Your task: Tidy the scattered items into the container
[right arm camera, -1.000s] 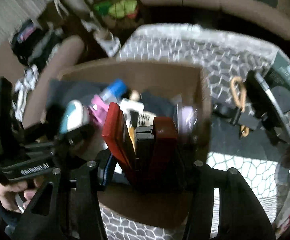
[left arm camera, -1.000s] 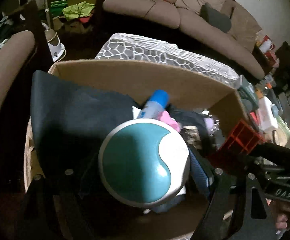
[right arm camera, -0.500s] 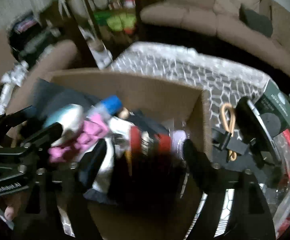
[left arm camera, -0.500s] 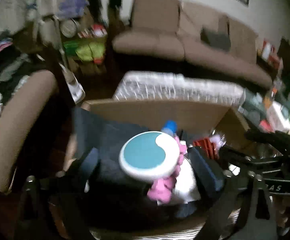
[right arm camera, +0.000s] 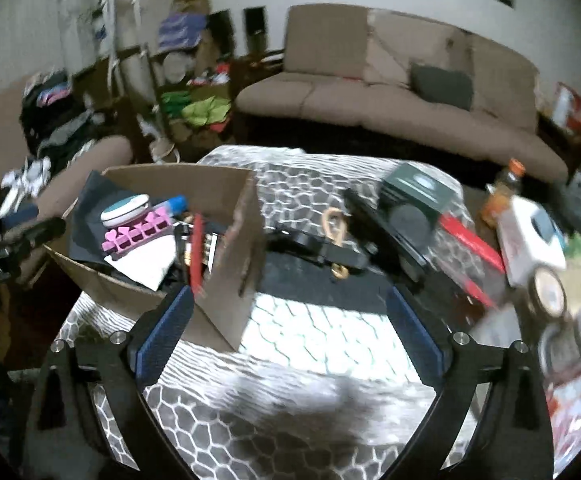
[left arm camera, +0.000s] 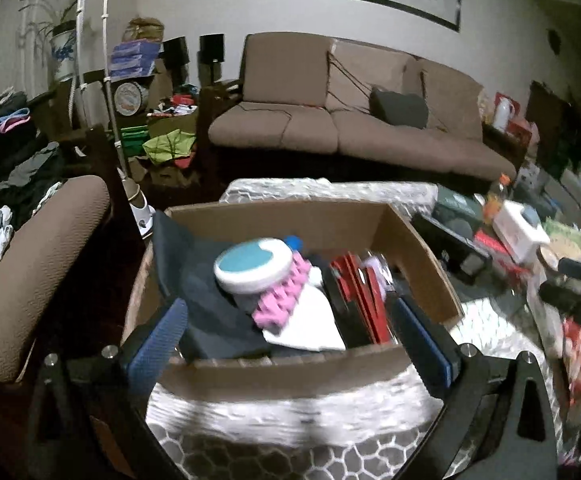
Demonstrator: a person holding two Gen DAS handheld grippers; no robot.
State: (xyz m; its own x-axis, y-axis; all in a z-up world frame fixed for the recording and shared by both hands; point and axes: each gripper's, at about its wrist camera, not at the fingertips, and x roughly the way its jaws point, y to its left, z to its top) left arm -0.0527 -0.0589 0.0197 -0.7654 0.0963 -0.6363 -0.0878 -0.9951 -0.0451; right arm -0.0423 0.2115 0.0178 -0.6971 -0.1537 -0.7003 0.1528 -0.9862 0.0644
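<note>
One cardboard box (left arm camera: pixel 290 216) sits mid-frame on my table (right arm camera: pixel 310 332). Inside I count one teal-lidded tub (left arm camera: pixel 252 266), one pink toe separator (left arm camera: pixel 280 300), two red cases (left arm camera: pixel 360 292). Left claw (left arm camera: pixel 290 340) and right claw (right arm camera: pixel 288 334) both wide after just opening, nothing between them.

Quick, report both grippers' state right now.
Left gripper: open, holding nothing; its jaws have just been opening, above the cardboard box.
Right gripper: open, empty; its jaws have just been opening, over the patterned table cover.
</note>
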